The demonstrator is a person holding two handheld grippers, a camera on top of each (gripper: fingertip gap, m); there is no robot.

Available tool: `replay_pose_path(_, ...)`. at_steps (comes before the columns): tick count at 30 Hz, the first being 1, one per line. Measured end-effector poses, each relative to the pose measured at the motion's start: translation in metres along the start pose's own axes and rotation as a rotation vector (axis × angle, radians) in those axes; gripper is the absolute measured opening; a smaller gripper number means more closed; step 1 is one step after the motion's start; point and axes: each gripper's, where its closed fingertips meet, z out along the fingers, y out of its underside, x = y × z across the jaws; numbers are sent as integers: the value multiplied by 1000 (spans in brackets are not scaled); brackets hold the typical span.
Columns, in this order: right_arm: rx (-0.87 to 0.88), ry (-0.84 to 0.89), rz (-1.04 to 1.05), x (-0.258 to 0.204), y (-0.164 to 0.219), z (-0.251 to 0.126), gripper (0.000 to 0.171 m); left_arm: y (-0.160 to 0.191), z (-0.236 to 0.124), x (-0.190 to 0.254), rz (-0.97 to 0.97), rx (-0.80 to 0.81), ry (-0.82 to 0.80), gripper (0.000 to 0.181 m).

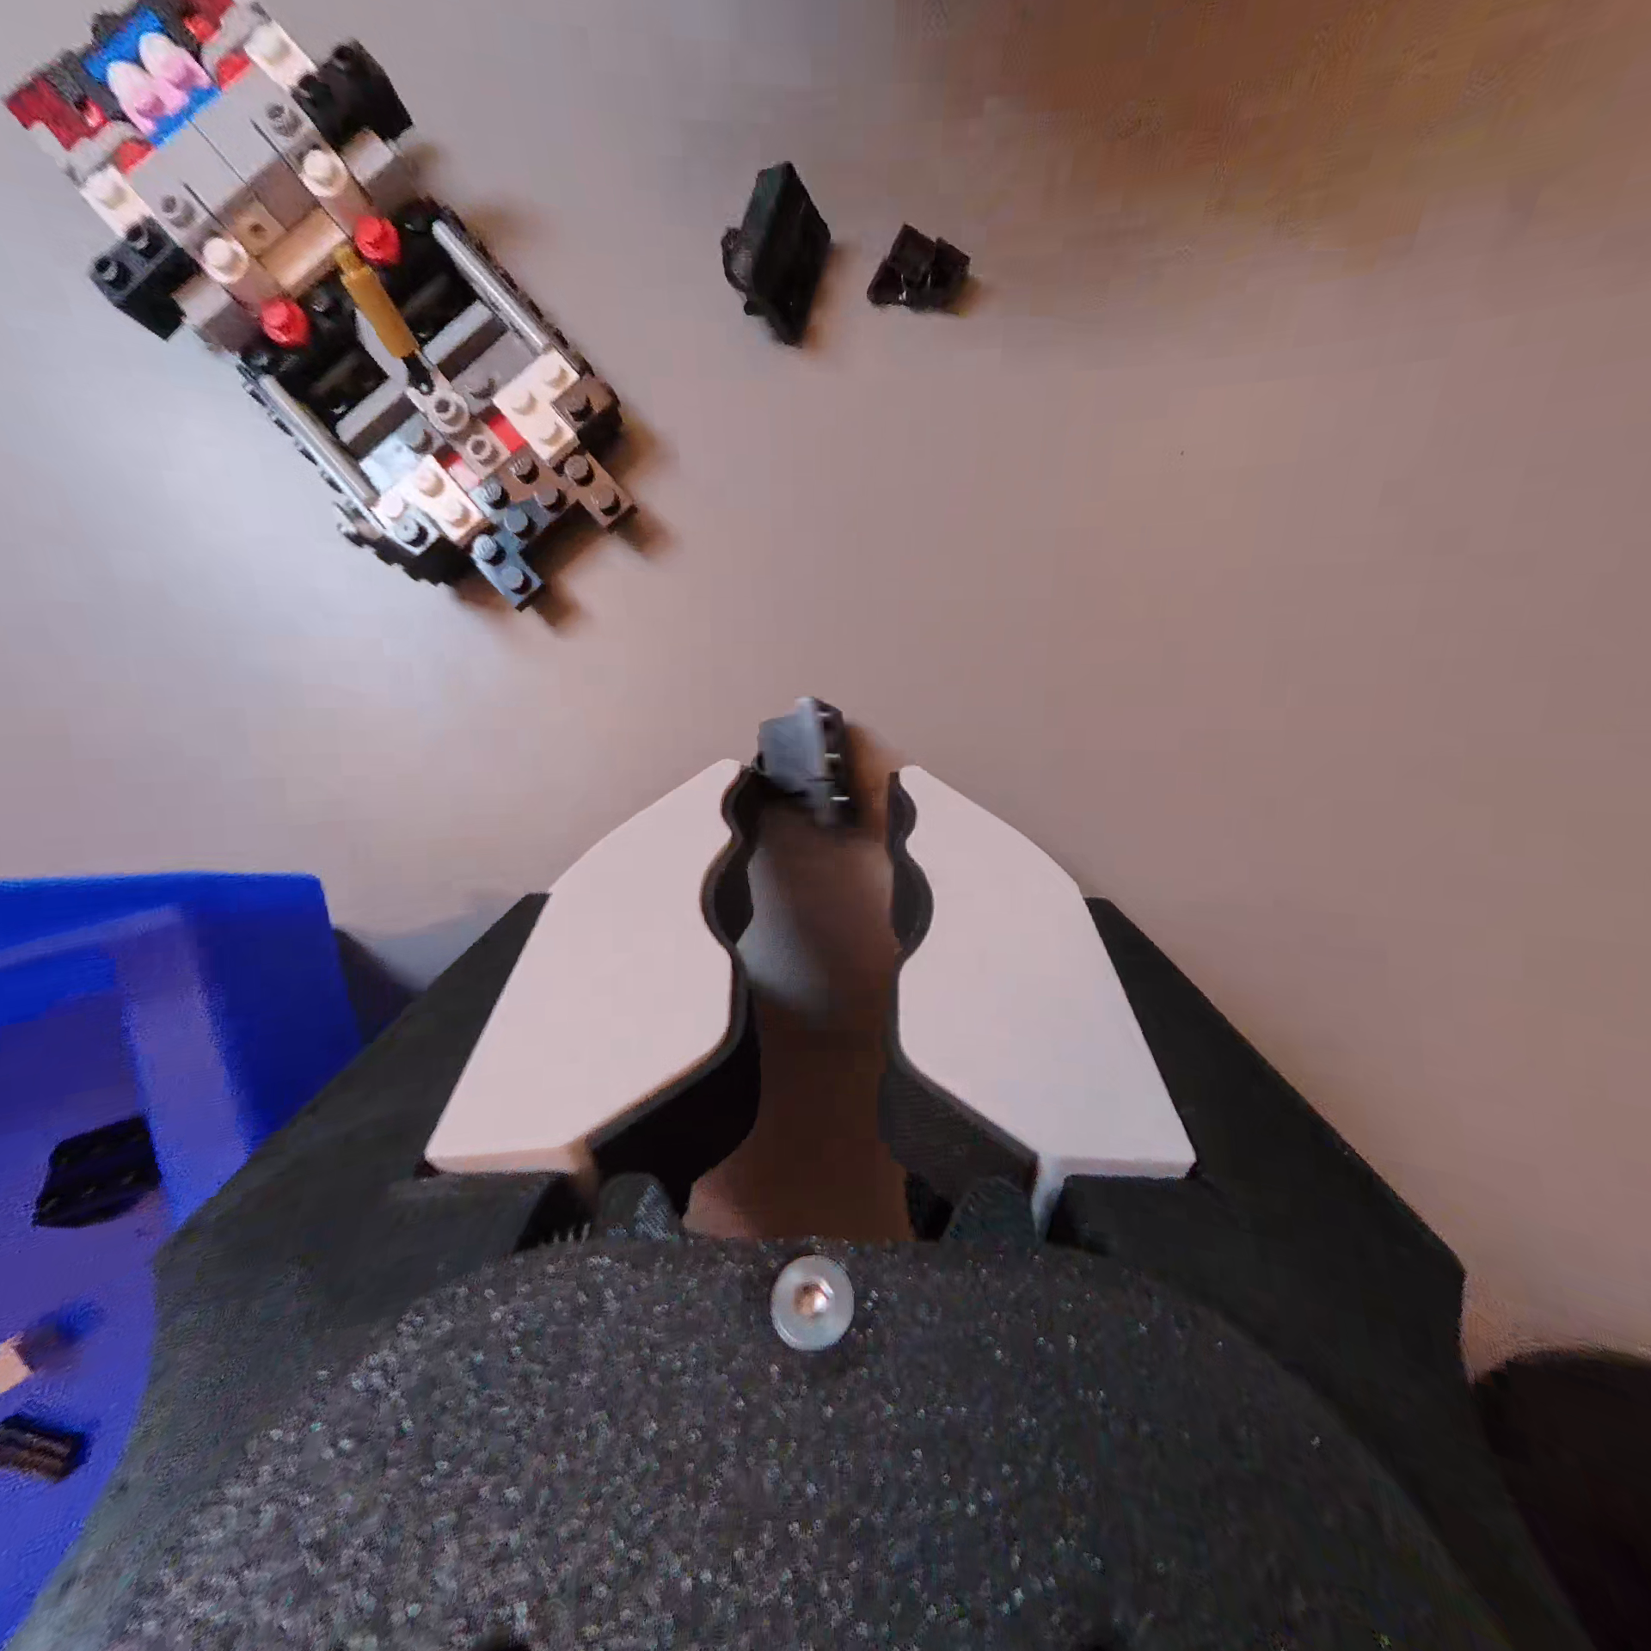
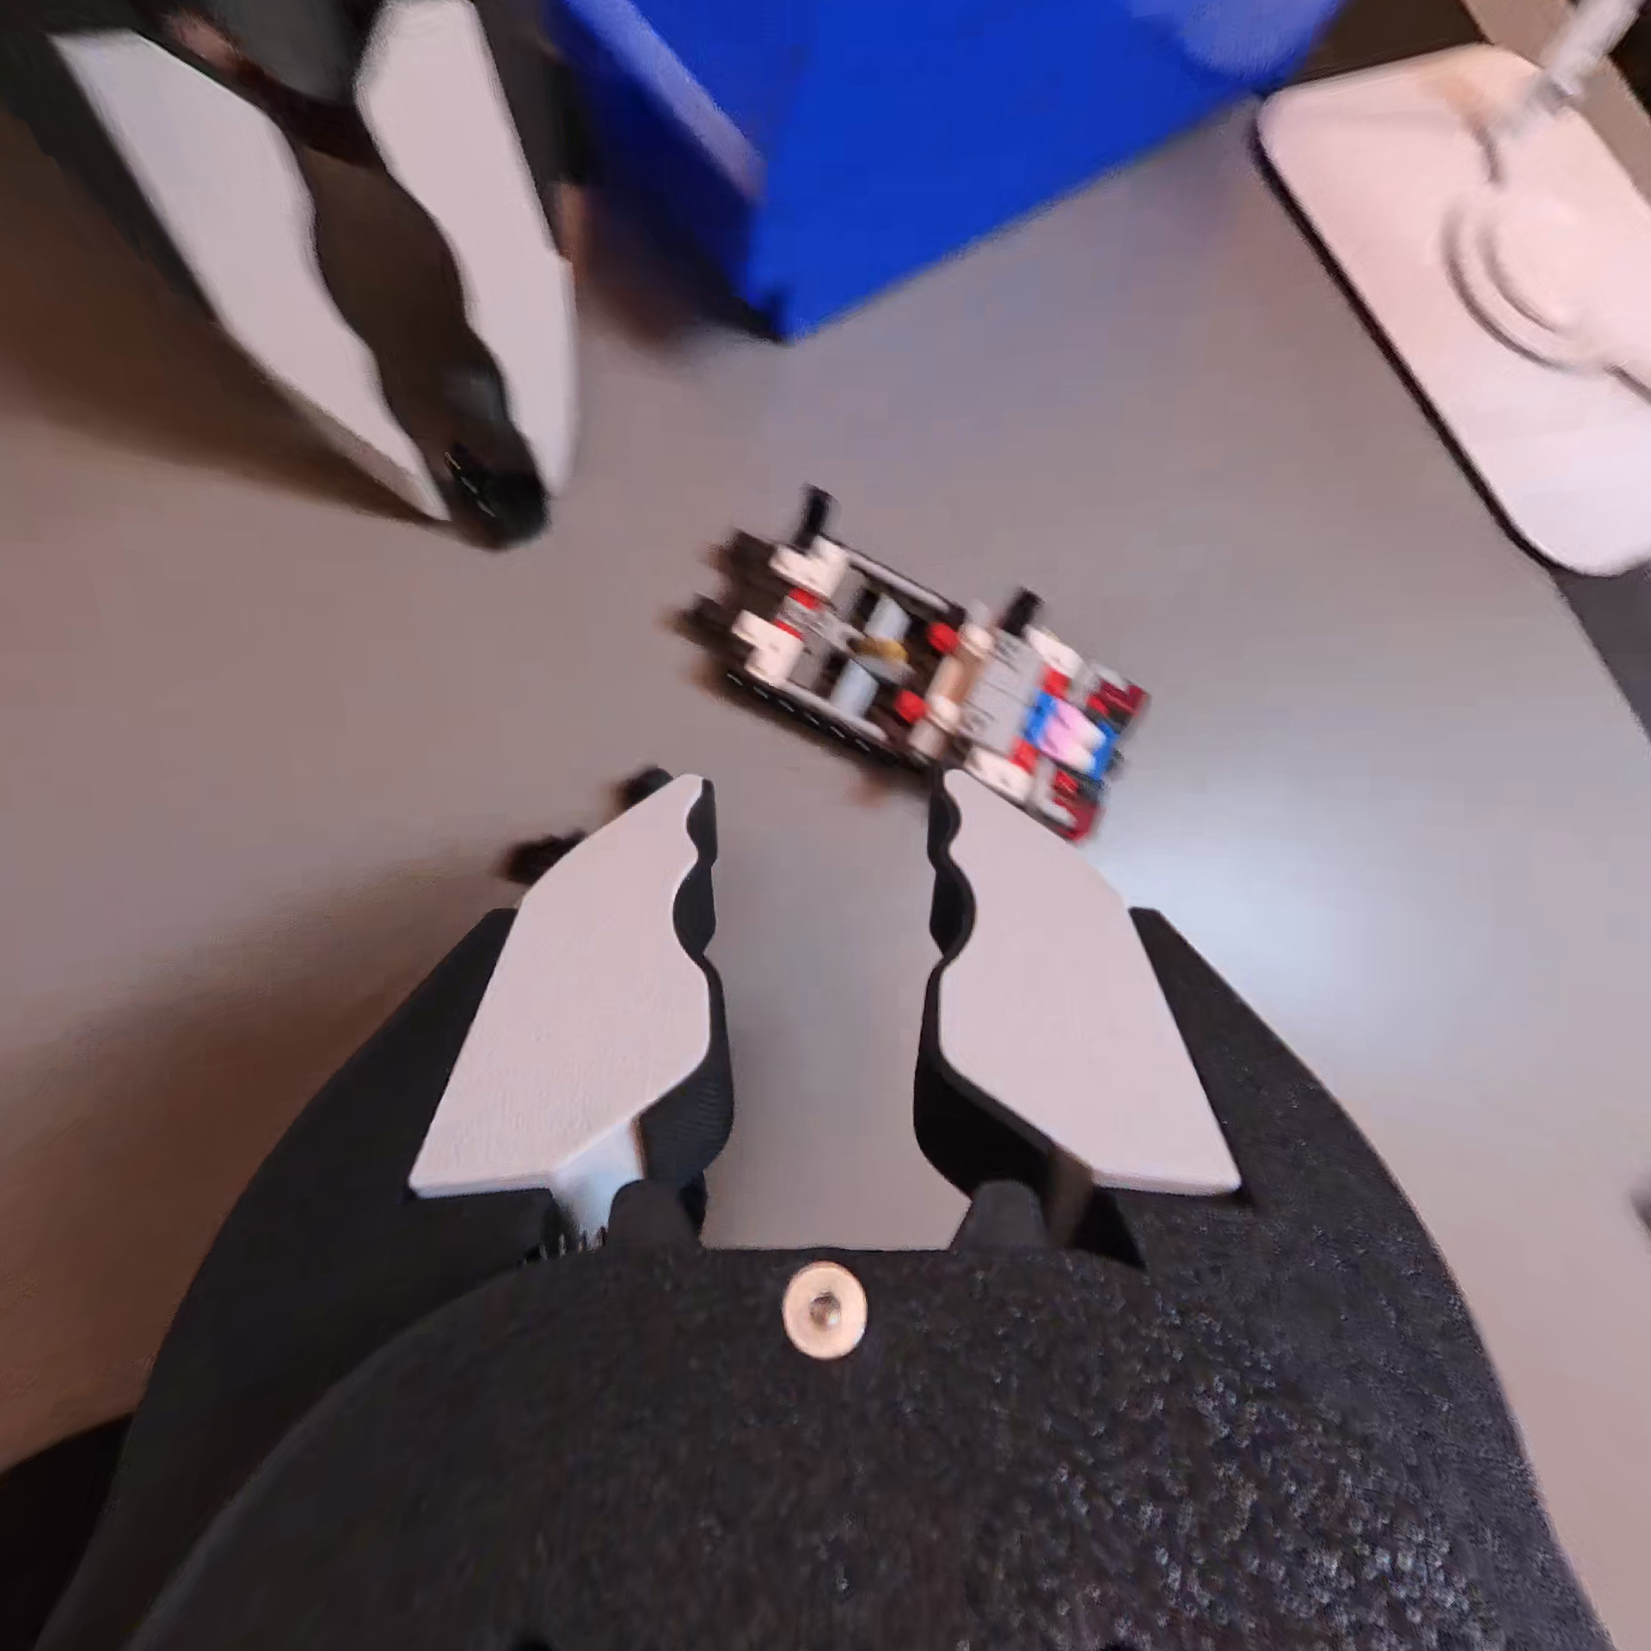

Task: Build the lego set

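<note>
My left gripper has its jaws clenched on a small dark brick, pinched at the very tips, raised above bare grey tabletop. The brick-built vehicle lies well apart; two loose black pieces sit between, clear of both. The blue bin borders my left side. My right gripper hangs with jaws released, empty, near the vehicle's edge.

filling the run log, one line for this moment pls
left gripper: holds small black brick | right gripper: open, empty | brick car: on table
</note>
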Motion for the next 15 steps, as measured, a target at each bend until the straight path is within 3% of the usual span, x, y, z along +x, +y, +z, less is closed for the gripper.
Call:
replay_pose_path(4,104,-172,-11,-42,-36,13,41,-3,2,-5,56,-23,-71,18)
replay_pose_path(7,103,-223,-56,-61,-42,27,37,-8,2,-6,99,11,-90,18)
replay_pose_path(15,206,-230,-39,-64,-43,31,27,-57,-17,-14,135,320,-171,18)
